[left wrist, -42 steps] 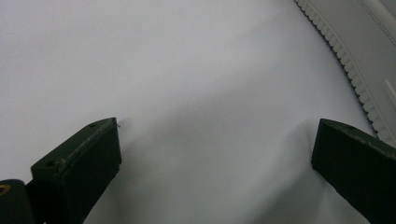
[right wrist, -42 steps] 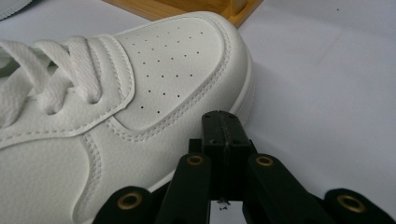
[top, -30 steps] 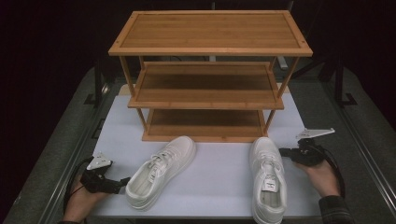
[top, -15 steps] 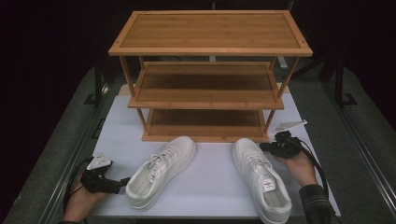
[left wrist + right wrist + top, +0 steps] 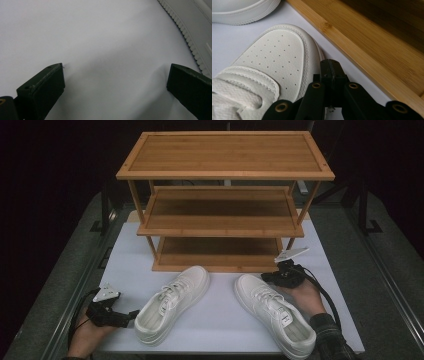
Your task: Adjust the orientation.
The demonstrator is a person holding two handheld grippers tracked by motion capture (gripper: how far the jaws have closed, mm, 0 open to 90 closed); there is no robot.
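Observation:
Two white sneakers lie on the white mat (image 5: pixel 220 320) in front of a three-tier bamboo rack (image 5: pixel 225 155). The left sneaker (image 5: pixel 172 302) points up and to the right. The right sneaker (image 5: pixel 275 312) has its toe angled towards the left. My right gripper (image 5: pixel 265 277) is shut with nothing between its jaws. In the right gripper view its tips (image 5: pixel 331 72) rest against the right side of that sneaker's toe (image 5: pixel 277 55), close to the rack's bottom board (image 5: pixel 367 42). My left gripper (image 5: pixel 131 315) stands open over bare mat (image 5: pixel 87 37), just left of the left sneaker's heel (image 5: pixel 190 30).
The rack's lowest shelf (image 5: pixel 220 252) sits directly behind both sneakers' toes. Dark table rails (image 5: pixel 90 270) run along both sides of the mat. A strip of bare mat separates the two sneakers. The other sneaker's toe (image 5: pixel 242 10) shows at the right gripper view's top left.
My right gripper has slid left along the rack's front, and the right sneaker's toe has swung left with it. The left gripper and left sneaker have stayed put.

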